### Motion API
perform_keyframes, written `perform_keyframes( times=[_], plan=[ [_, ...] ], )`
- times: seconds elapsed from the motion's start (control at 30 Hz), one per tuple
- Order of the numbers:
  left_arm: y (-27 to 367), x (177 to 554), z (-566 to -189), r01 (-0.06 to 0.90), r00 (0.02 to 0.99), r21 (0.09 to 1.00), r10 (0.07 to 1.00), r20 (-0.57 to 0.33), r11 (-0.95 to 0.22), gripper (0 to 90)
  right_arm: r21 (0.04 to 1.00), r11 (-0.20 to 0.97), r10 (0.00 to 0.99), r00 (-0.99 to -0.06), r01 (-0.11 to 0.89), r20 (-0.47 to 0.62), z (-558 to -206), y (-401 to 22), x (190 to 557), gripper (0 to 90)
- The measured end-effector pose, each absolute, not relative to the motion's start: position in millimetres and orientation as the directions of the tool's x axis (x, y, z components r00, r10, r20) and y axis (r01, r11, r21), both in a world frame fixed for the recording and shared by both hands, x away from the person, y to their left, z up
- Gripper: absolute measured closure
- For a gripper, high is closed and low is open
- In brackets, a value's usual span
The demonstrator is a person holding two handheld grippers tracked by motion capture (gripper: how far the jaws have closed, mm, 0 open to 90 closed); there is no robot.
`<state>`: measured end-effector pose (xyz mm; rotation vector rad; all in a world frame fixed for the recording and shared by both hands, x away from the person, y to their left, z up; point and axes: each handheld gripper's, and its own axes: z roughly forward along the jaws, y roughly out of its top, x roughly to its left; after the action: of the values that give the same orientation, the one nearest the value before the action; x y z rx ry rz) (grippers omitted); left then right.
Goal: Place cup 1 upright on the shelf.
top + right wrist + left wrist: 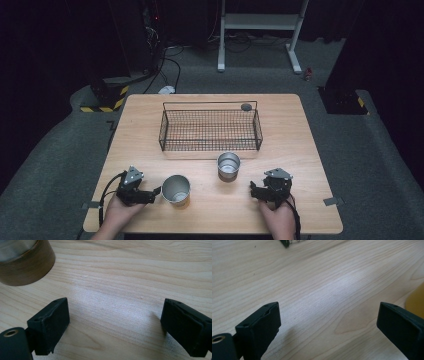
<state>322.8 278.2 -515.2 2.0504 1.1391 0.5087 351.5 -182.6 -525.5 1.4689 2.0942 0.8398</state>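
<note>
Black wire basket (210, 130) on wooden table (300, 130), small dark disc (246, 106) behind it

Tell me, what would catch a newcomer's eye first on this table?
Probably the two shiny metal cups: one just beside the left gripper, the other nearer the middle, in front of a black wire basket. Next, the two black grippers held at the near edge, the right gripper with its jaws spread wide over bare wood.

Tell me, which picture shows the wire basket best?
The high view: the whole wire basket sits on the table behind two metal cups. The left gripper view catches just a dark corner of it at the top edge.
</note>
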Motion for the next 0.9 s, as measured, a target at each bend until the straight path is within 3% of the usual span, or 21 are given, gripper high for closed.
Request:
perform_keyframes(
  times=[0.9],
  plan=[
    [289.1,293.9,-463.7,0.371,0.588,0.901,0.807,-0.042,-0.223,5.5,0.700,0.256,0.941,-0.339,0.667,-0.021,-525.7,-182.7,351.5,8.8]
  ],
)
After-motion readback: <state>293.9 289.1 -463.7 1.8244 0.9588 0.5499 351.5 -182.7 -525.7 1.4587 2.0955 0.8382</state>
